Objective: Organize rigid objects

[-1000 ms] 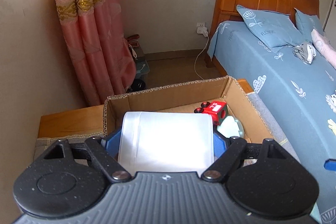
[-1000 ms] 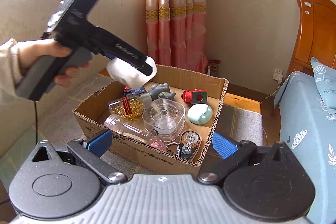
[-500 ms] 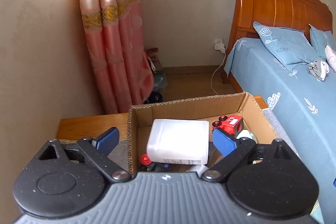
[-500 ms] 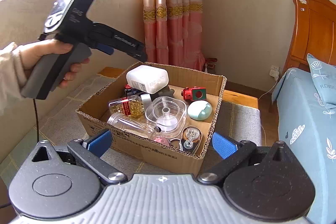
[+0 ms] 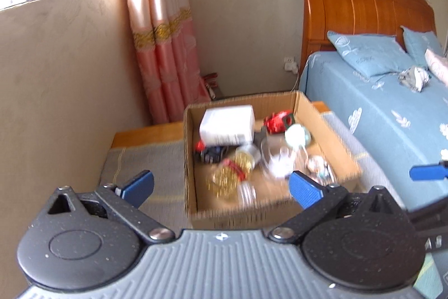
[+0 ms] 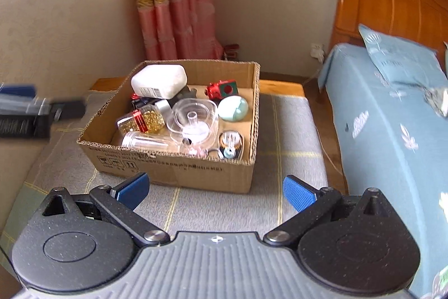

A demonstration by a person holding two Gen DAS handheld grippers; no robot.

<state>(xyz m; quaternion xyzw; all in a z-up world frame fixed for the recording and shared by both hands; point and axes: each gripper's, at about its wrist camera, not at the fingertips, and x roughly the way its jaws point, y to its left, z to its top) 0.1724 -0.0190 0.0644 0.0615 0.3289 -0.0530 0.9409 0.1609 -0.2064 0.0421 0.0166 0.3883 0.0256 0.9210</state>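
Left wrist view: left gripper (image 5: 221,184) jaws just been opening, nothing between; white plastic container (image 5: 227,122) lying ahead in cardboard box (image 5: 330,128), likely light, stiff, graspable across flat sides.

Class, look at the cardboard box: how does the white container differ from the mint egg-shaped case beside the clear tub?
The white container is blocky and rectangular; the mint case is rounded like an egg. The container is larger and carries a printed label; the case is plain. The container rests on top of other items at the back corner; the case sits low by the far side wall. Both lie inside the box.
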